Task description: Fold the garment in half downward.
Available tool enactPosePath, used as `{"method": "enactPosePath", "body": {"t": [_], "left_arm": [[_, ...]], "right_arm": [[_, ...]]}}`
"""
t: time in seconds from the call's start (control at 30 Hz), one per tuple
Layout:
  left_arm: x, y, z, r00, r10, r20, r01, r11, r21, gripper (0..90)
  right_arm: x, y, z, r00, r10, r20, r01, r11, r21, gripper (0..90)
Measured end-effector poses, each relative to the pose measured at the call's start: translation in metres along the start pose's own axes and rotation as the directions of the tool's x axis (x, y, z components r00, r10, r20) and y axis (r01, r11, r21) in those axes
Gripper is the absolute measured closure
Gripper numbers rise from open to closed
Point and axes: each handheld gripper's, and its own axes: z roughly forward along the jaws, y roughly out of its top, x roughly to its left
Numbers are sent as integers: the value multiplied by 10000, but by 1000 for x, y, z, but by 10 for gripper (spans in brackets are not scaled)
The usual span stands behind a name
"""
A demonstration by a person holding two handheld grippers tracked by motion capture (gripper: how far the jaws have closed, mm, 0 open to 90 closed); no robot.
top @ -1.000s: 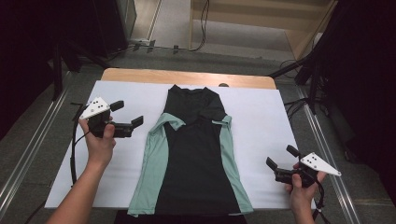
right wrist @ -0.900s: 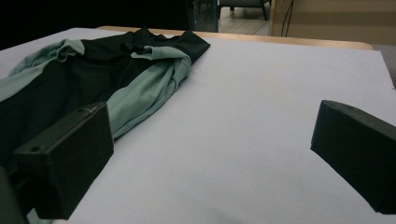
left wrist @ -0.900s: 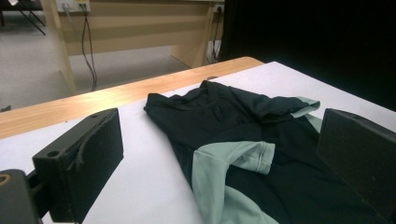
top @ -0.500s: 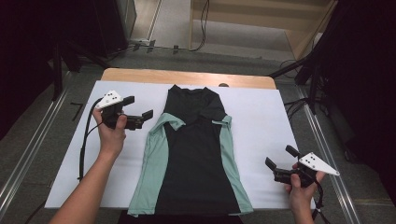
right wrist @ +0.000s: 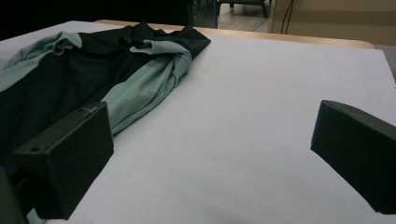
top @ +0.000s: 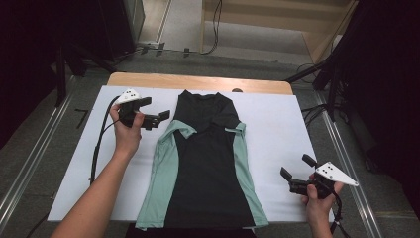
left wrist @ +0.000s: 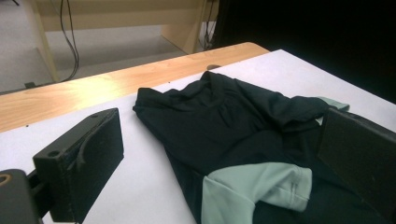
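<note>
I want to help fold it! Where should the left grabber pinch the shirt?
Probably the folded-in green sleeve at the shirt's upper left edge. Its cuff lies as a loose flap on top of the black cloth, so a jaw could slip under it. The open left gripper is already beside it, so coming in from the shirt's left side looks easiest.

Matt cloth shirt [top: 205, 168] on smooth white paper sheet [top: 277, 134].

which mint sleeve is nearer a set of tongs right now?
The folded-in mint sleeve on the garment's left shoulder, just beside the open left tongs. The other mint sleeve lies far up the table from the right tongs.
</note>
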Motion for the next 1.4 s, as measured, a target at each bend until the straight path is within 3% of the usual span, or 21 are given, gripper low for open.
{"method": "enactPosePath", "body": {"t": [0.27,0.57,0.77,0.93,1.1,1.17,1.23,1.4], "left_arm": [[5,8,19,9999,39,160,-45,9993,375,2],[12,13,48,9992,-210,337,183,9967,796,2],[19,18,65,9979,-489,429,444,9941,987,2],[28,17,81,9947,-947,405,892,9885,1219,31],[38,13,92,9877,-1559,138,1522,9773,1472,79],[42,11,97,9818,-1901,32,1873,9699,1555,145],[45,9,102,9773,-2120,-66,2097,9612,1790,147],[47,8,116,9697,-2381,-546,2442,9413,2329,229]], "right_arm": [[-1,0,0,10000,20,29,-20,10000,-17,0],[1,-1,1,9999,-127,-6,127,9999,29,0],[0,-1,0,10000,-86,-43,86,10000,24,0],[0,-1,0,9999,-45,-102,45,10000,-22,0],[-1,-1,0,9999,7,-141,-8,10000,-51,0],[-1,-1,0,9999,19,-142,-20,10000,-46,0],[-1,-1,0,9999,15,-145,-16,10000,-39,0],[-1,-1,1,9999,47,-120,-47,10000,3,0]]}}
